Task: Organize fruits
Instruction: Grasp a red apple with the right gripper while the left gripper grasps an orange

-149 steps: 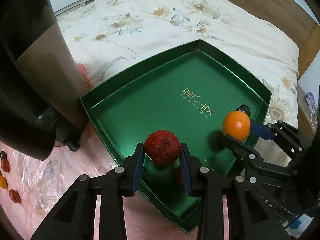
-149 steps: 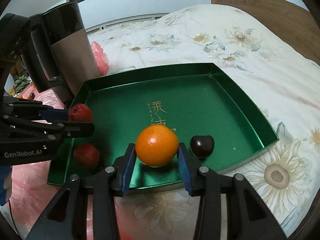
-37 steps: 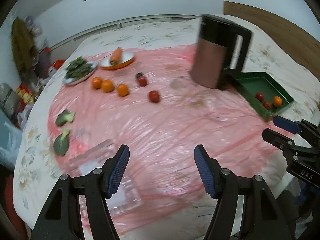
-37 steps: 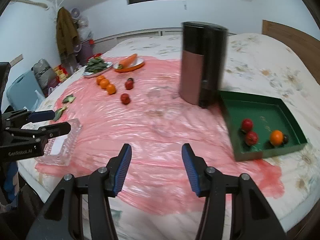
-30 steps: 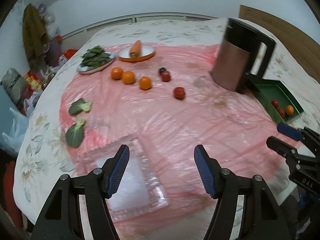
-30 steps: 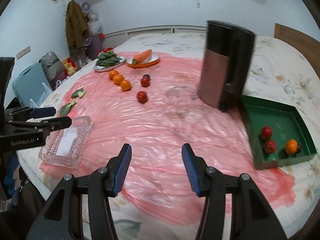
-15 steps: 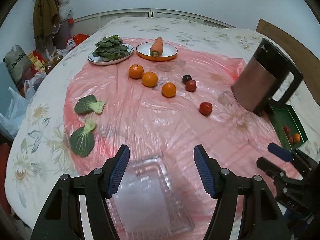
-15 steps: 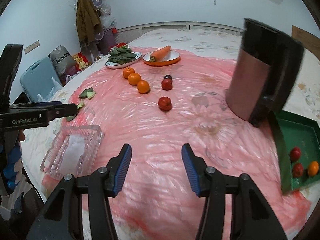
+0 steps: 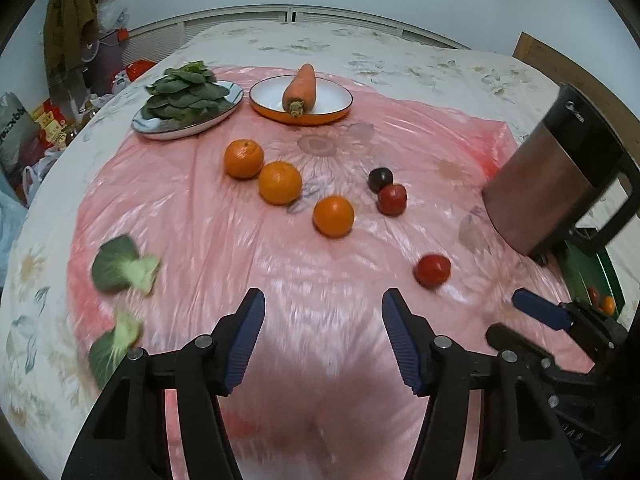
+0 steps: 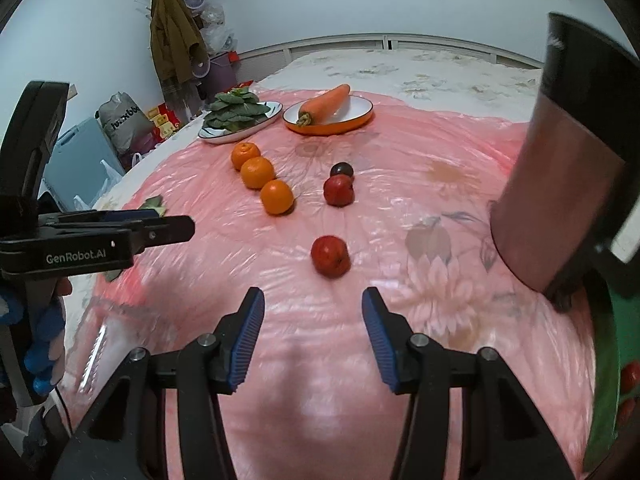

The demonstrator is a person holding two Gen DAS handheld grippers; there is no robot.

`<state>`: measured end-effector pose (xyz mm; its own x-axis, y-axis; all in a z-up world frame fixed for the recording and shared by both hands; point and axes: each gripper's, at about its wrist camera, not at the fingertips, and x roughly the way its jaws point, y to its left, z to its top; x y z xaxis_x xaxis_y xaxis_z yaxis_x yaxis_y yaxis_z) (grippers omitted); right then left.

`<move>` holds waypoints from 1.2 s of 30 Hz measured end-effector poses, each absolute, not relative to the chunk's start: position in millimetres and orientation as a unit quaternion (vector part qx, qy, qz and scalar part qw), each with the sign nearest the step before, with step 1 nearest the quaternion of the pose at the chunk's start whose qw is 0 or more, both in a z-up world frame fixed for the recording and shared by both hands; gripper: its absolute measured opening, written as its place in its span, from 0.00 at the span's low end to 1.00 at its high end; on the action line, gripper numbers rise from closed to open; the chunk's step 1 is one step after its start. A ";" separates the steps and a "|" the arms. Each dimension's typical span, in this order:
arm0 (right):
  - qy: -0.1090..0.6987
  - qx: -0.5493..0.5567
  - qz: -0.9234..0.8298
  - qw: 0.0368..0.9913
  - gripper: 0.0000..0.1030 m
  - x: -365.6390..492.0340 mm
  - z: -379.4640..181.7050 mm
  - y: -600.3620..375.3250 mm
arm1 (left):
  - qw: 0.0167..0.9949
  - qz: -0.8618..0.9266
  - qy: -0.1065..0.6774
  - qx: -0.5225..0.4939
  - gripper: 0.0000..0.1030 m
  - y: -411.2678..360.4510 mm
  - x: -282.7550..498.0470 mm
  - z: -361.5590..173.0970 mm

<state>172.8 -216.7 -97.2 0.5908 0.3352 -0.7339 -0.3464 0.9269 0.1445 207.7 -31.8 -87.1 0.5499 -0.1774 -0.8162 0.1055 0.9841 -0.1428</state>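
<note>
Three oranges (image 9: 279, 182) in diagonal row; both grippers' jaws apart, empty.

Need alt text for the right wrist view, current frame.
Open right gripper hovers over a pink plastic sheet, aimed at a red fruit. Beyond lie three oranges, another red fruit, a dark plum, a carrot plate and a greens plate.

**Both grippers have left the tray, empty**

The left gripper (image 9: 323, 338) no longer holds the red fruit, nor the right gripper (image 10: 313, 336) the orange. Both now gape over the pink sheet (image 10: 400, 208), and the green tray (image 9: 582, 280) has receded to the far right.
</note>
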 end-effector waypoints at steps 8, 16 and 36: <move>0.419 -0.015 0.201 0.885 0.65 217.6 -120.0 -204.5 | 0.872 -0.074 0.480 -0.058 0.53 -41.0 257.6 -111.5; 0.435 -0.018 0.209 0.876 0.46 243.5 -139.3 -202.8 | 0.868 -0.051 0.490 -0.058 0.51 -53.1 289.6 -132.6; 0.430 -0.008 0.223 0.875 0.28 236.8 -139.9 -204.5 | 0.862 -0.073 0.494 -0.085 0.30 -48.1 286.3 -141.0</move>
<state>236.8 -204.5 -139.9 0.5302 0.3836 -0.7561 -0.3979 0.9001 0.1776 286.3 -48.1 -141.0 0.5018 -0.2095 -0.8392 0.0417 0.9750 -0.2184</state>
